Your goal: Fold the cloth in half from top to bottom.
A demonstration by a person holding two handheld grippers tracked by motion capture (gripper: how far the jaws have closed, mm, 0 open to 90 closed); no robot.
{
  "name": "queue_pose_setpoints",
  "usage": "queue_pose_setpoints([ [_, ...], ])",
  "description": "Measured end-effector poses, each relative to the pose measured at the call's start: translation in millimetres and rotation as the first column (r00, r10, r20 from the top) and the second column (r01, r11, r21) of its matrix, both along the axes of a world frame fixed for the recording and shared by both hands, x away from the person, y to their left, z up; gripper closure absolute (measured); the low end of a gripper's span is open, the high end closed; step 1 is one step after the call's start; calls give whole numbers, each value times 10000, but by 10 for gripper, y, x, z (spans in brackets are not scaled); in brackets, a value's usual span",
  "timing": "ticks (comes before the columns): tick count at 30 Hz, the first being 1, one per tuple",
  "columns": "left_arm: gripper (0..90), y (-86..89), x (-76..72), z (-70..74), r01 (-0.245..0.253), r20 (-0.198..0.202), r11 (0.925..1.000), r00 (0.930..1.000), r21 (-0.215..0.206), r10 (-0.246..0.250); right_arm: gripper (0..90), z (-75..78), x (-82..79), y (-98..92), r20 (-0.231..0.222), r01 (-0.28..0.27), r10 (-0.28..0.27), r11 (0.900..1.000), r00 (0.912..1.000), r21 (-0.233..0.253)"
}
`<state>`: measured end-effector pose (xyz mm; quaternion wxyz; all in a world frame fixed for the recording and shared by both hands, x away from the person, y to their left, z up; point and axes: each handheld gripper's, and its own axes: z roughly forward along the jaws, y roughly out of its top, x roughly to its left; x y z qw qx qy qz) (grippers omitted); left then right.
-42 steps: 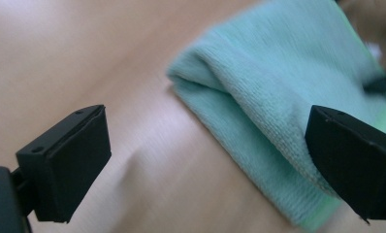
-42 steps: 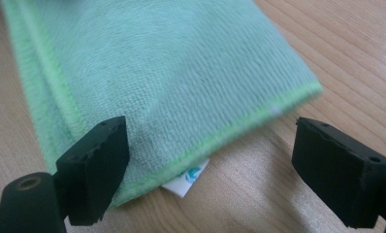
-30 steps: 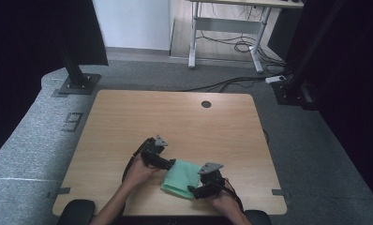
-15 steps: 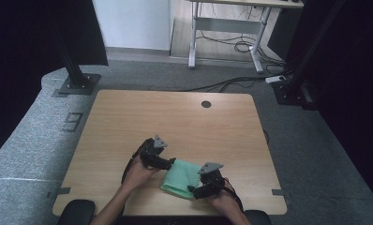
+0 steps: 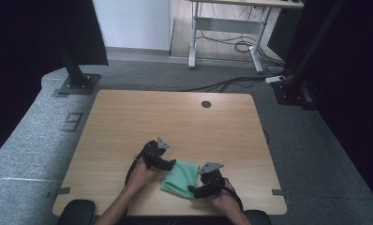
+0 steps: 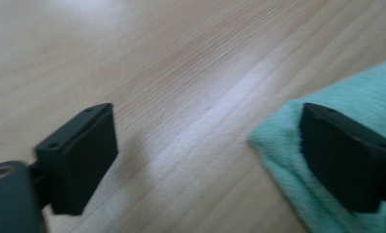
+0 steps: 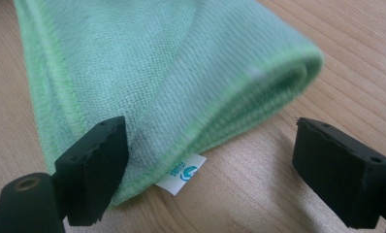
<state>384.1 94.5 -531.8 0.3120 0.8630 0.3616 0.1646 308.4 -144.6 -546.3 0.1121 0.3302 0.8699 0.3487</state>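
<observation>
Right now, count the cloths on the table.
1. A folded green cloth lies near the table's front edge, between the open left gripper and the open right gripper.

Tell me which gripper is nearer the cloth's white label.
Right. The right gripper sits open right at the white label on the green cloth. The left gripper is open at the cloth's opposite, upper-left corner.

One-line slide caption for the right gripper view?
Open right gripper at a folded green cloth with white tag on the wooden table.
</observation>
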Motion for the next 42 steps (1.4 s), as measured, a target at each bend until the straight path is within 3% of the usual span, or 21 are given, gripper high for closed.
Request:
queue_pose_setpoints([
  [3,123,-4,-179,149,671,-77,9926,9976,-1012,-682,125,1,4,1,-50,12,-12,10000,10000,5],
  [5,113,18,-319,188,1160,-116,9902,9930,-780,-1173,125,1,-1,2,-6,35,-35,10000,10000,-26],
  [7,103,63,-403,151,1340,-283,9897,9904,-511,-1356,127,3,-10,5,92,43,-42,10000,9999,-90],
  [12,95,272,-522,0,1194,-581,9918,9908,-459,-1219,119,4,-17,12,114,101,-100,9999,9999,-105],
  [17,83,269,-543,-65,1282,-491,9917,9905,-80,-1284,100,5,-19,20,161,196,-193,9996,9997,-196],
  [22,80,296,-582,-99,785,-498,9960,9955,-425,-806,97,24,-23,48,516,178,-150,9984,9986,-538],
  [29,26,309,-527,-158,126,-561,9964,9983,-833,-174,97,24,128,29,766,568,-520,9964,9957,-623],
  [35,26,292,-439,-159,-56,-327,9972,9995,-746,32,96,9,299,3,677,879,-849,9952,9941,-431],
  [42,6,318,-241,-166,-369,-225,9969,9991,-694,354,96,3,465,31,763,1093,-1062,9933,9914,-376],
])
